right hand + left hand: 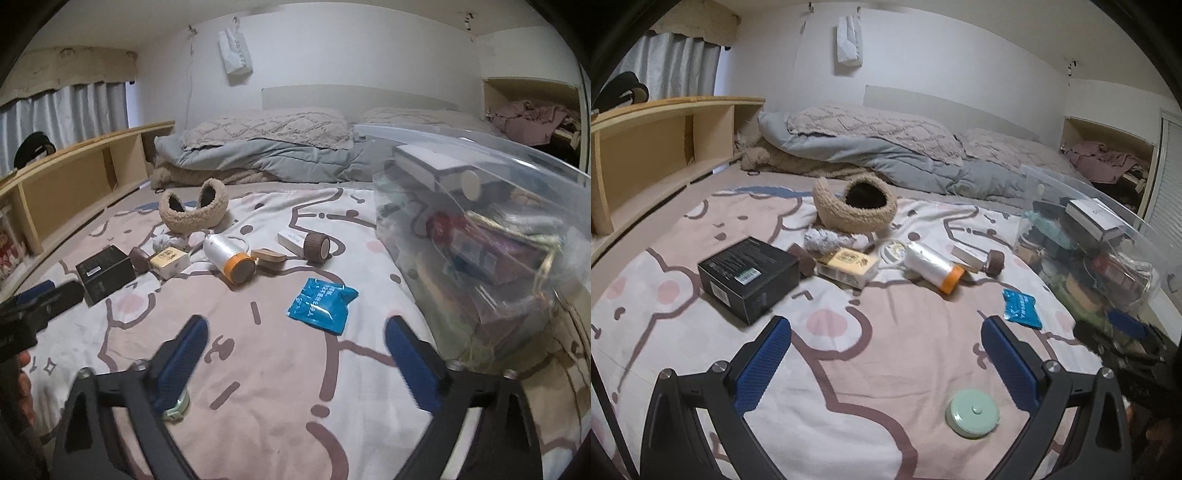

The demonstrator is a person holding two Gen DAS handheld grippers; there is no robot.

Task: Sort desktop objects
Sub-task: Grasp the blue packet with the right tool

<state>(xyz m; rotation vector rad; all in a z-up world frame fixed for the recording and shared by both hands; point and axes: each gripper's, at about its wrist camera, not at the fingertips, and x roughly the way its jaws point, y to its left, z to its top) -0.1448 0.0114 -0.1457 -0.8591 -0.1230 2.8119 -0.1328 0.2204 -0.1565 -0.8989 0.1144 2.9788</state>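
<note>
Both the left gripper (886, 362) and right gripper (295, 365) hover with jaws spread and empty over the bed (849, 350), so the right one, nearest the flat blue packet (322, 305) left of the clear bin (480, 229), may pinch bedsheet instead.

Bare blanket (258, 387) ahead, clear bin (480, 229) rightward

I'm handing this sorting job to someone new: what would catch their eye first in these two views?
Probably the clear plastic bin on the right, already crammed with boxes. Next, the scatter across the cartoon bedspread: a black box at left, a white roll with an orange end mid-bed, a blue packet nearer the bin. Both the left gripper and right gripper hang open and empty.
</note>
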